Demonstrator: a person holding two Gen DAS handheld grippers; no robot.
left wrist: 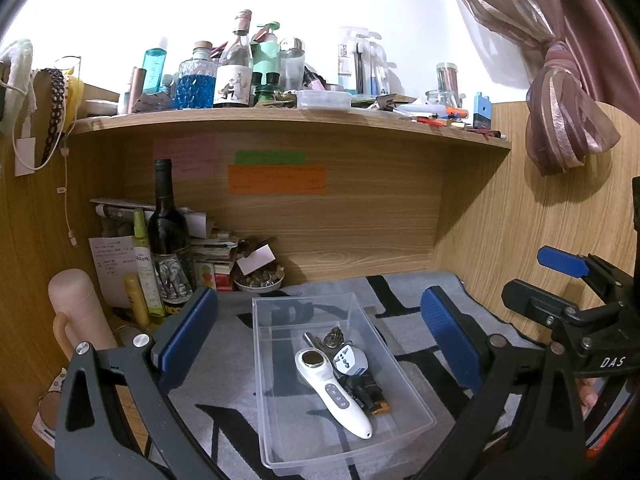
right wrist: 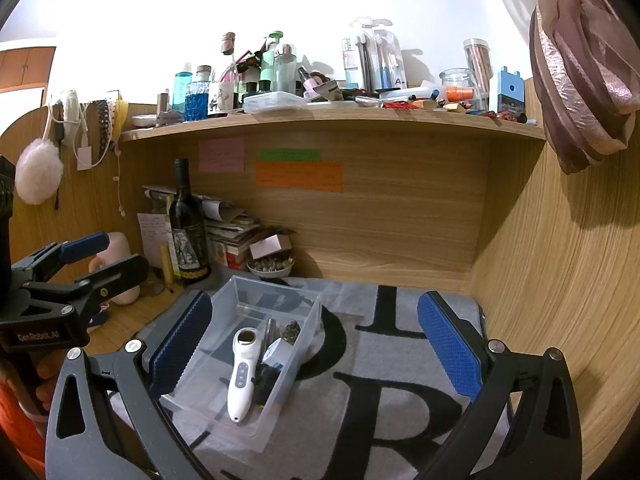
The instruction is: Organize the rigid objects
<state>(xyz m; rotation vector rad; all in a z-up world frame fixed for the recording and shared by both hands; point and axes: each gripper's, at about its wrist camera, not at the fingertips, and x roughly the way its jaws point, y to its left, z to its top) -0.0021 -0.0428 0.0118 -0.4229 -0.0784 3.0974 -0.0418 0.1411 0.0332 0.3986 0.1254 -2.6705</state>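
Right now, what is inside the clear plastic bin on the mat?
The clear bin holds a white handheld device, a white plug adapter, keys and a black item, partly hidden under the device.

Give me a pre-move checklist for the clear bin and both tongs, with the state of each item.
1. Left tongs open and empty: ok.
2. Right tongs open and empty: ok.
3. Bin upright on the mat: ok.
4. White handheld device lying fully inside the bin: ok.
5. Plug adapter, keys and the dark item inside the bin, beside the device: ok.
6. Any loose items left on the mat: none in view, but the tongs hide part of it: cannot tell.
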